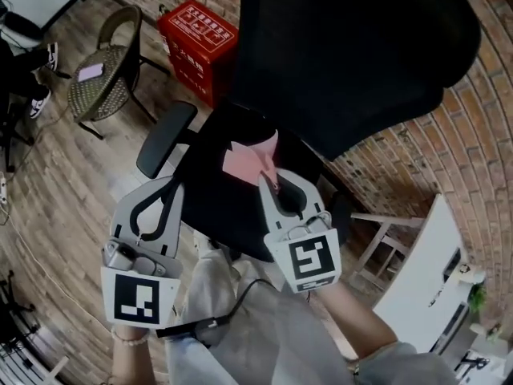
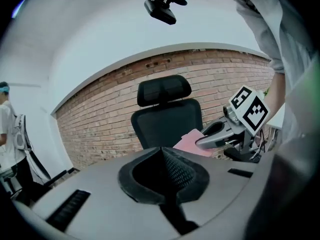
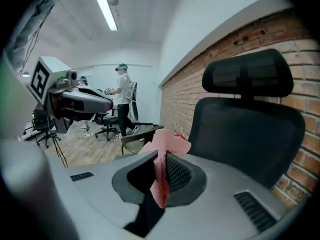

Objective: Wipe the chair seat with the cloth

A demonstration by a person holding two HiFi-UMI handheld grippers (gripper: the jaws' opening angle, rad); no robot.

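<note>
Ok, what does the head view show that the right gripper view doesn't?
Only the head view shows the chair seat and its armrest. Only the right gripper view shows the ceiling light and, close up, the right gripper with its jaws shut on the pink cloth. Both show that cloth, the black backrest, the brick wall and the left gripper.
</note>
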